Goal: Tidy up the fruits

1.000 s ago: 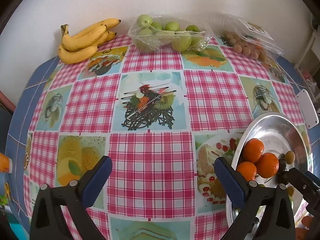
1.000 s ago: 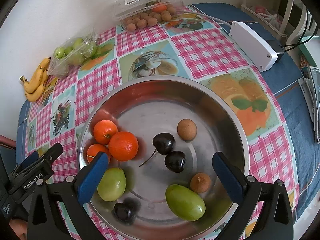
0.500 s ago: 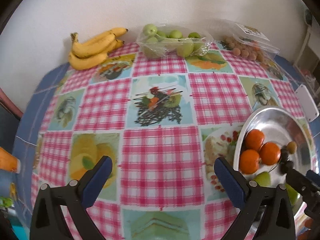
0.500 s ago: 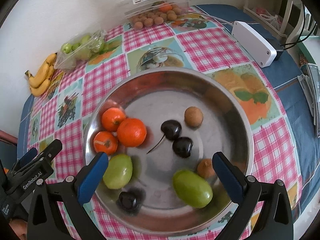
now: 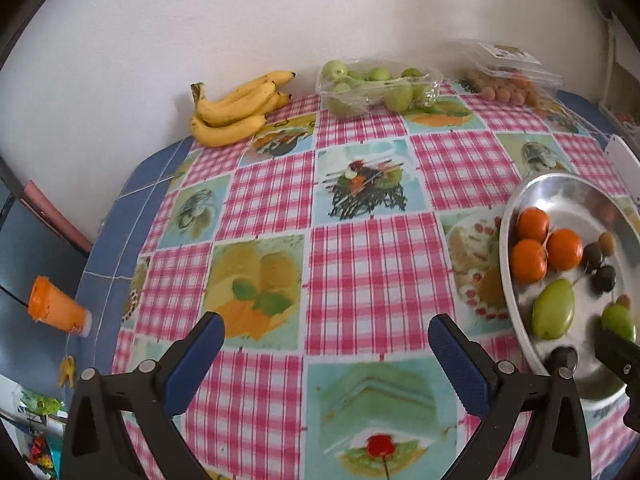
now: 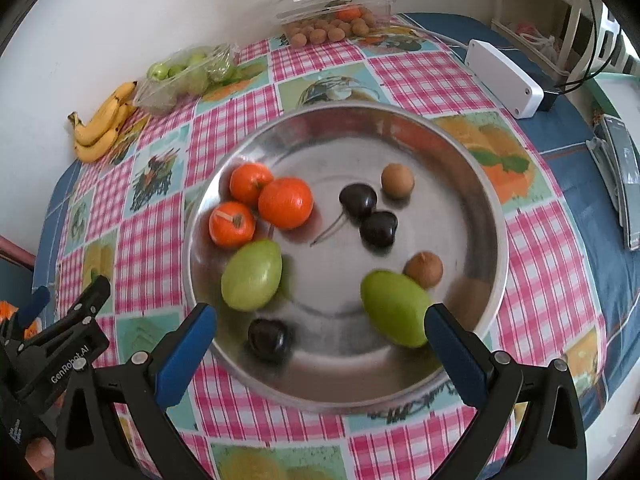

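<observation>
A steel bowl (image 6: 472,184) holds three oranges (image 6: 285,202), two green fruits (image 6: 251,274), three dark cherries (image 6: 357,198) and two brown longans (image 6: 397,181). My right gripper (image 6: 320,340) is open and empty above the bowl's near rim. My left gripper (image 5: 326,354) is open and empty above the checked tablecloth, left of the bowl (image 5: 560,188). Bananas (image 5: 236,110), a bag of green fruits (image 5: 376,88) and a clear box of longans (image 5: 508,84) lie by the far wall.
A white power adapter (image 6: 505,77) with cables lies right of the bowl. An orange cup (image 5: 56,308) sits below the table's left edge. The left gripper shows in the right wrist view (image 6: 56,344).
Both grippers have pulled back and up, so the table and bowl look farther away. The fruits in the bowl have stayed in place.
</observation>
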### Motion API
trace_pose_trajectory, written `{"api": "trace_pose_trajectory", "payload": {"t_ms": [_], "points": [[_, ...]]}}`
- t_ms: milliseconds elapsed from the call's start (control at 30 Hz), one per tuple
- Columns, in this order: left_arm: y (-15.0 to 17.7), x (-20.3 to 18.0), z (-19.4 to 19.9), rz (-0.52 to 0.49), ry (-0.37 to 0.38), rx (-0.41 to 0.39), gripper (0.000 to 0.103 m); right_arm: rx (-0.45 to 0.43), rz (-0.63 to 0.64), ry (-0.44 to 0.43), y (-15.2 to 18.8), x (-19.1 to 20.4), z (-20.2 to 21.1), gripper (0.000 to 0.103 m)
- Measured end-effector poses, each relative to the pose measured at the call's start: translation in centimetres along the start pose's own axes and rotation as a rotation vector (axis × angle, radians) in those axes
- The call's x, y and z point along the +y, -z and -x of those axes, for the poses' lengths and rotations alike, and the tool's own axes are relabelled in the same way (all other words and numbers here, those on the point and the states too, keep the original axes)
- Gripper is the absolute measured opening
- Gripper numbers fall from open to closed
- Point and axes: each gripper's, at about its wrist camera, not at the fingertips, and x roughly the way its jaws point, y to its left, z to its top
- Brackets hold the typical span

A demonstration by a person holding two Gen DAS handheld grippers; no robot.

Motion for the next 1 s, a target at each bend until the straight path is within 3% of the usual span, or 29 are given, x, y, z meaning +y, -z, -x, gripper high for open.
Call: {"api": "trace_pose_trajectory", "payload": {"t_ms": [500, 1000], "points": [[3.5, 1.6, 1.5, 0.033, 0.026, 0.061, 0.103, 0.022, 0.073, 0.029, 4.2, 0.9, 0.6, 0.103], [5.5, 2.8, 2.2, 0.045, 0.059, 0.076, 0.103, -0.002, 0.074, 0.031, 5.0, 0.8, 1.5, 0.103]]}}
